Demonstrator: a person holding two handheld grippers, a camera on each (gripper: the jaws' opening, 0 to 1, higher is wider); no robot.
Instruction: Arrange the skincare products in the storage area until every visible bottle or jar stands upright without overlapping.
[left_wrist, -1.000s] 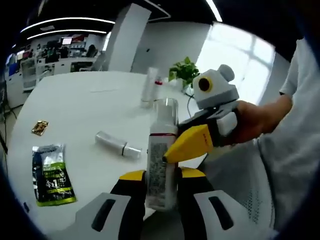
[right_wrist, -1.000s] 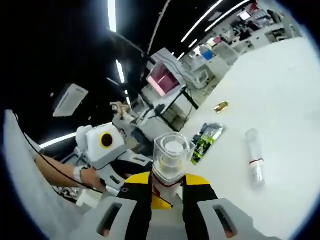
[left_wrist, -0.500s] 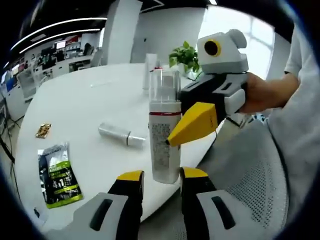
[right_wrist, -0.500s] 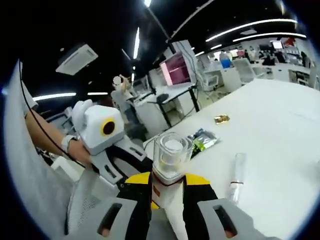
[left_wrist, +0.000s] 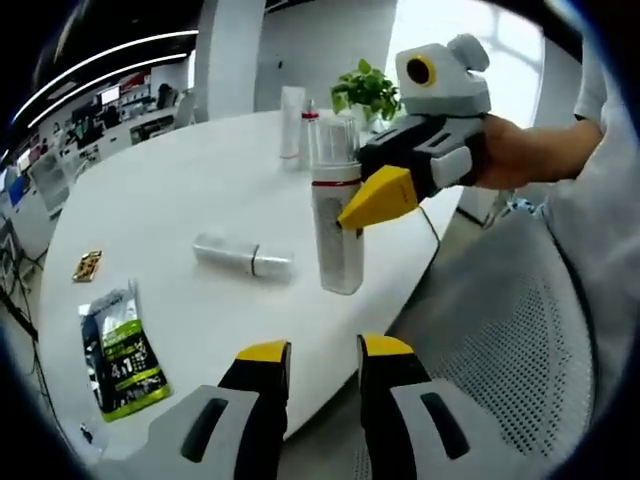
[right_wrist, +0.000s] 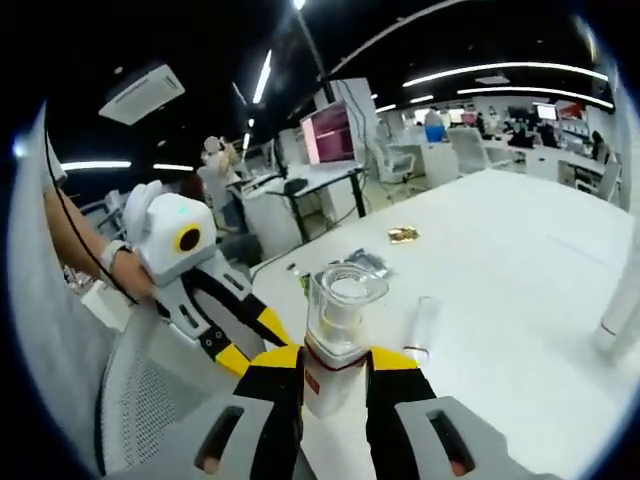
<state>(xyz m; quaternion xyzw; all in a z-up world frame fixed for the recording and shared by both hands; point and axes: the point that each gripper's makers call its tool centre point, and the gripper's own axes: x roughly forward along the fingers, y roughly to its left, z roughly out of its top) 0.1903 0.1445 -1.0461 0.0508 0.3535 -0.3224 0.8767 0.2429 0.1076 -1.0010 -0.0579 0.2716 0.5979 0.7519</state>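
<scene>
No text can be made out. The green-and-black sachet at lower left of the left gripper view carries white print — too blurred to read — and the fine print on the white bottle is likewise illegible.

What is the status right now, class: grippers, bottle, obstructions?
Right gripper shut on clear-capped bottle, upright at the table edge. Left gripper open, empty. Silver tube lies flat nearby.

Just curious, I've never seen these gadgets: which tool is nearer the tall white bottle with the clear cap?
Right. The right tool is shut on the bottle; the left tool hangs open, apart from it, nearer the table edge.
</scene>
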